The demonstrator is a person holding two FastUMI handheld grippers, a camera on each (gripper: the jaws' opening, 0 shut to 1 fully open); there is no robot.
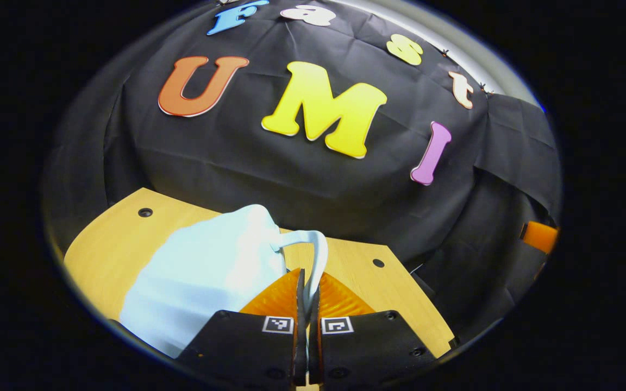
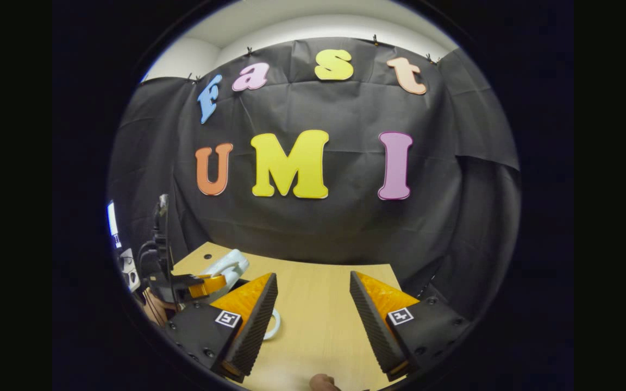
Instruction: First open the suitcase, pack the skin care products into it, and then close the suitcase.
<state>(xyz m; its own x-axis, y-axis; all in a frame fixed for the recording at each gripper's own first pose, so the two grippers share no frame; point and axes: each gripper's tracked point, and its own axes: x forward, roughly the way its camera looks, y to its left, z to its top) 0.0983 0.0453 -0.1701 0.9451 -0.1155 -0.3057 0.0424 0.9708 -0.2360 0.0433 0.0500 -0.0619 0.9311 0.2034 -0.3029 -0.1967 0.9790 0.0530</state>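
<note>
A small white suitcase lies on the wooden table. Its curved white handle runs down between the fingers of my left gripper, which is shut on it. In the right gripper view the same suitcase sits at the table's left, with the left gripper clamped on it and a dark gap beneath its white shell. My right gripper hangs open over the bare tabletop, holding nothing. A white ring-shaped item peeks out from behind one of its fingers.
The black cloth wall stands close behind the table's far edge. The tabletop has small round holes. A small rounded brown thing shows at the bottom edge. A hand holds the left gripper.
</note>
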